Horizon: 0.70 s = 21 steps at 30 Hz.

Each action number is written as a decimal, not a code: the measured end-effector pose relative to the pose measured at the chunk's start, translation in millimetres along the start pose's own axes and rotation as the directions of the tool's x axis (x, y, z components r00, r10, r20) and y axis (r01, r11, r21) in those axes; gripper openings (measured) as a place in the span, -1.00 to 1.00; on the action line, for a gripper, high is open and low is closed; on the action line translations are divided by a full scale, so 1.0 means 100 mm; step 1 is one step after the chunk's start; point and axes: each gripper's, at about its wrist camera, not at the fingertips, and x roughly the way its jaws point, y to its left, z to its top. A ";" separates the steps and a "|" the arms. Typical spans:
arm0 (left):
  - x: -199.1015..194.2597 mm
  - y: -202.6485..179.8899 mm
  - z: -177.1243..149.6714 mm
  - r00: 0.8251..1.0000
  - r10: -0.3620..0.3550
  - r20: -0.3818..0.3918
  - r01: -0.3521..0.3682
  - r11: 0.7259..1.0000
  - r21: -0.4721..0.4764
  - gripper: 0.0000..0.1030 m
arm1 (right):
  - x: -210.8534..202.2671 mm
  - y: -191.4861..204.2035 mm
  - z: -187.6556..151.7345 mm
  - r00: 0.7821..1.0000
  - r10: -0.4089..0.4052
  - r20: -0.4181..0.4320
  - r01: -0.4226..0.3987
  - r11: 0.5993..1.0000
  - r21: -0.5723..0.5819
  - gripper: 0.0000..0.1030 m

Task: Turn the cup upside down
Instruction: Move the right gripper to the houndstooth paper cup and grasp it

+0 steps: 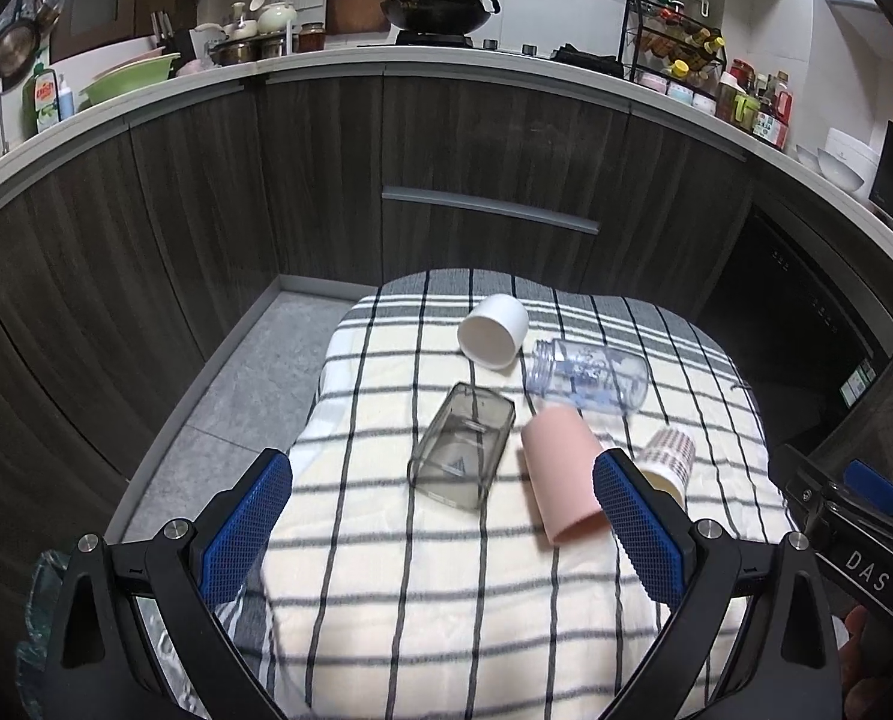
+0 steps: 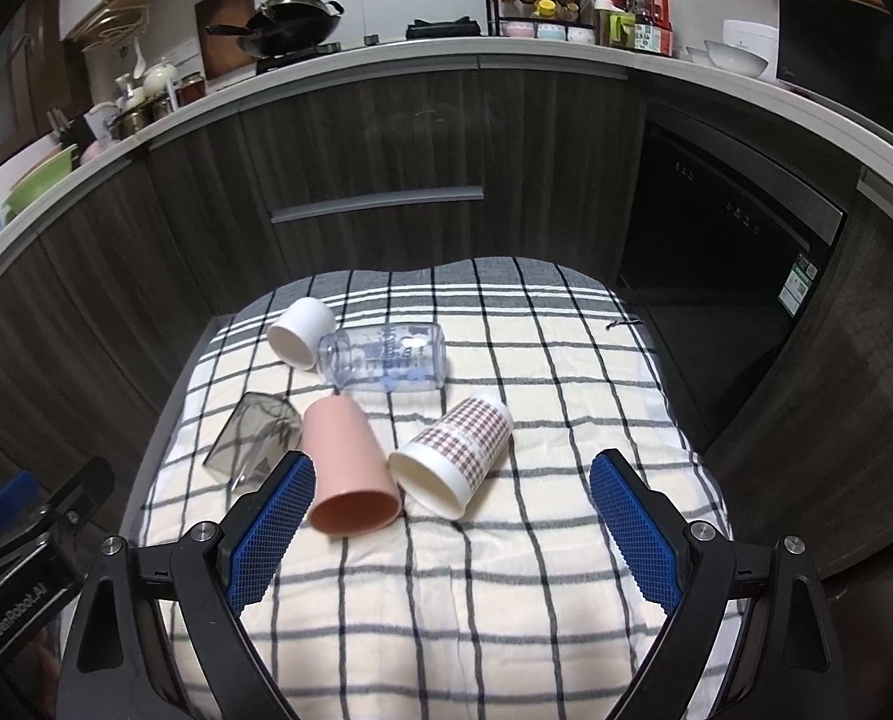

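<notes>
Several cups lie on their sides on a checked cloth [image 1: 422, 588] [image 2: 554, 420]. A pink cup [image 1: 563, 474] [image 2: 347, 468] lies in the middle, mouth toward me. A plaid paper cup [image 1: 668, 462] [image 2: 455, 456] lies to its right. A grey square cup [image 1: 464, 444] [image 2: 254, 441] lies to its left. A white cup [image 1: 493, 331] [image 2: 300, 331] and a clear bottle [image 1: 590, 378] [image 2: 386, 354] lie farther back. My left gripper [image 1: 443, 483] is open and empty, above the near cloth. My right gripper [image 2: 452, 489] is open and empty, just short of the pink and plaid cups.
The cloth covers a small table in front of dark wooden kitchen cabinets [image 1: 326, 180]. Grey floor [image 1: 236, 396] shows at the left of the table. A dishwasher [image 2: 722, 252] stands at the right. The right gripper's body [image 1: 854, 516] shows at the left wrist view's right edge.
</notes>
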 end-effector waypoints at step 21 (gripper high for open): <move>1.10 -0.05 0.24 0.997 0.010 -0.073 -0.009 1.000 0.004 0.99 | 1.23 -0.14 0.30 0.984 -0.078 -0.161 0.094 0.991 0.094 0.81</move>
